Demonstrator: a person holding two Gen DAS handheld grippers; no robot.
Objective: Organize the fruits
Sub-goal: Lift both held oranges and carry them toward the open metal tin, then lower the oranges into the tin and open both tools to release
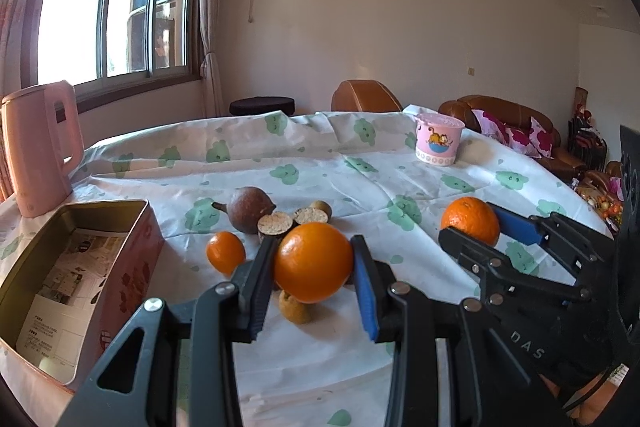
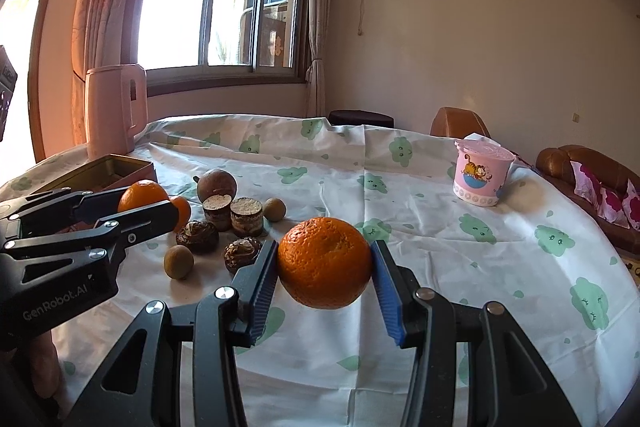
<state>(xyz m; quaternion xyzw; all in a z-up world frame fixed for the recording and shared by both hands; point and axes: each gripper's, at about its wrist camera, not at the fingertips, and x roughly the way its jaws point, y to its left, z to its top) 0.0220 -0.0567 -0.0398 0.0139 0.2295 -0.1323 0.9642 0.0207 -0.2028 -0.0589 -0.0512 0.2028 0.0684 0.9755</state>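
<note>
- The smooth orange (image 1: 313, 261) sits clenched between the pads of the left gripper (image 1: 312, 267), lifted clear above the tablecloth (image 1: 360, 171) and the small fruits beneath it
- The dimpled orange (image 2: 325, 263) is grasped the same way by the right gripper (image 2: 325, 269), off the cloth and well apart from the heap
- Judging from the task, both are bound for the open tin box (image 1: 120, 251) at the left edge; the left gripper is nearer, so it should probably go first
- Keep each squeeze steady but light, since round, slick peel can roll out of flat pads; lower into the tin before letting go
- Carry the left fruit high enough to clear the small mandarin (image 1: 225, 251) and the tin's wall
- Left on the cloth: a brown round fruit (image 1: 250, 209), cut brown pieces (image 2: 232, 213) and small tan fruits (image 2: 179, 261)
- Legible writing: "GenRobot.AI" on the left gripper's body in the right view, "DAS" on the right gripper's in the left view; the paper in the tin is too small to read
- The pink cup (image 2: 482, 173) shows a cartoon cat; a pink kettle (image 1: 38, 147) stands behind the tin
</note>
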